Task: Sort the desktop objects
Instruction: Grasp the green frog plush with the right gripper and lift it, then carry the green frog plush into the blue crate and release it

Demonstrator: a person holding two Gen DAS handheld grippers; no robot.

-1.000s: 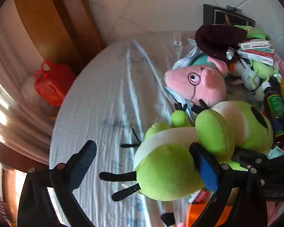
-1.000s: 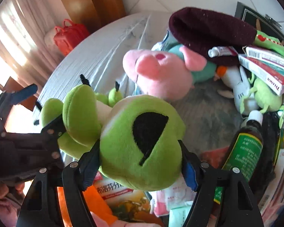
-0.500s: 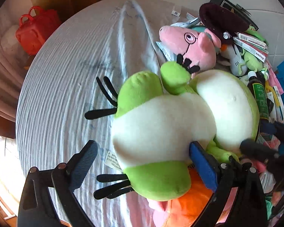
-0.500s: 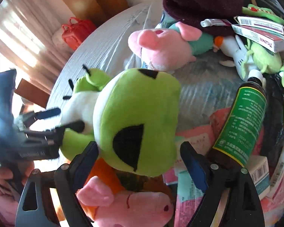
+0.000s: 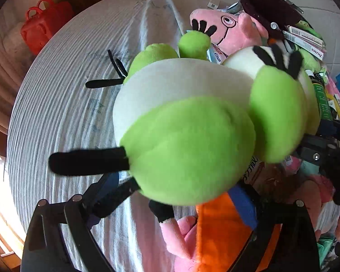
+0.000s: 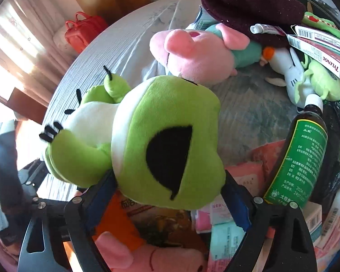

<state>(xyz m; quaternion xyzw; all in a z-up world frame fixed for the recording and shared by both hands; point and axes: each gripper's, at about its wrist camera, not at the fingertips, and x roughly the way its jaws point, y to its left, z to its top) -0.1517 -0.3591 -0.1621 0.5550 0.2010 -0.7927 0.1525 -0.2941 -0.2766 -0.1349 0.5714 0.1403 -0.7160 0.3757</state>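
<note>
**Clerk:** Frog plush (image 6: pixel 161 145), green with a white belly. Head with one black eye patch sits between the right gripper (image 6: pixel 167 197) fingers; body runs away from that tool toward the upper left, limbs with black toes at the far end.

**Checker:** Grip on it?

**Clerk:** Right jaws stand wide, blue pads flanking the head on both sides; whether they press the plush, I cannot tell. In the left wrist view the frog plush (image 5: pixel 188 136) fills the space just ahead of the left gripper (image 5: pixel 181 195); its rump and a black-toed foot lie between those fingers, head off to the right. Pads apart, contact not clear.

**Checker:** Long axis?

**Clerk:** Spans from one tool to the other, roughly level above the pile.

**Checker:** Surroundings?

**Clerk:** Beyond the frog from the right tool: pink pig plush (image 6: pixel 192 52), then a maroon knit hat (image 6: pixel 249 4). Right of the right fingers: green-labelled bottle (image 6: pixel 303 158), upright-tilted. Below the frog, an orange-and-pink plush (image 5: pixel 215 238). All on a round table with a pale striped cloth (image 5: pixel 56 102). Red bag (image 6: pixel 83 31) beyond the table edge.
</note>
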